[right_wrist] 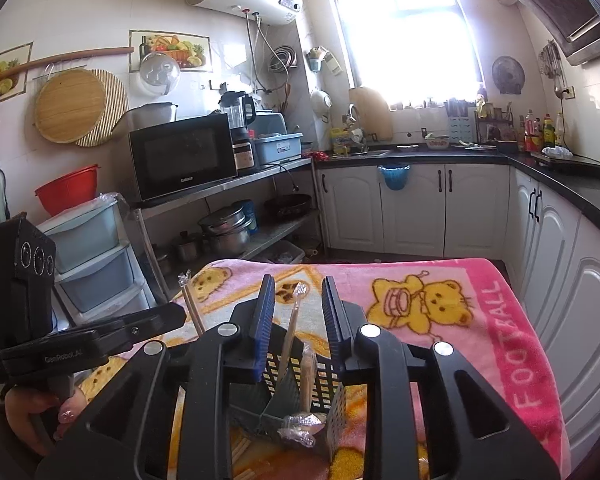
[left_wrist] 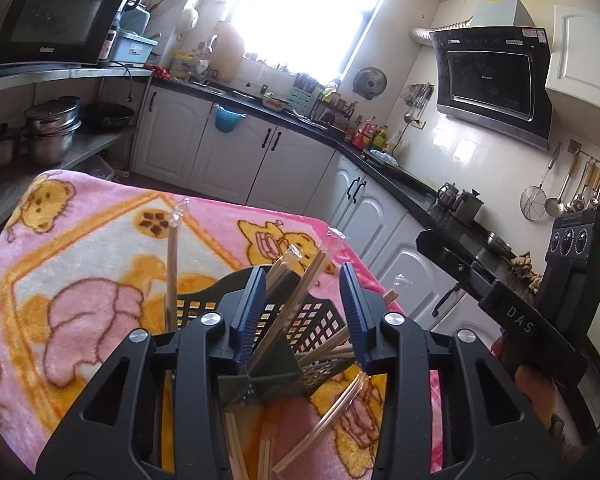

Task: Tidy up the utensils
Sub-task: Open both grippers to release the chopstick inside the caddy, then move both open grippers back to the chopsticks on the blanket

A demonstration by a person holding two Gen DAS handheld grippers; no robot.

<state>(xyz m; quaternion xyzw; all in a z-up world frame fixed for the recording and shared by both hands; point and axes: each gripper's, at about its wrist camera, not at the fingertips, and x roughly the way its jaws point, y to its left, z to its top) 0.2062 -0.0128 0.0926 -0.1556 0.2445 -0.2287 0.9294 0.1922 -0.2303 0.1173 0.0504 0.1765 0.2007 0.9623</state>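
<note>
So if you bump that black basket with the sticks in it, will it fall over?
Probably easily. The black basket is thin plastic lattice, so likely light. Long wrapped chopsticks stand and lean well above its rim, likely making it top-heavy. It sits on a soft fleece blanket, an unsteady base.

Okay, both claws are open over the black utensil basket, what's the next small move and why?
Probably lower the left claw to the loose wrapped chopsticks lying on the pink blanket beside the basket; it holds nothing, and other pairs already stand inside.
</note>
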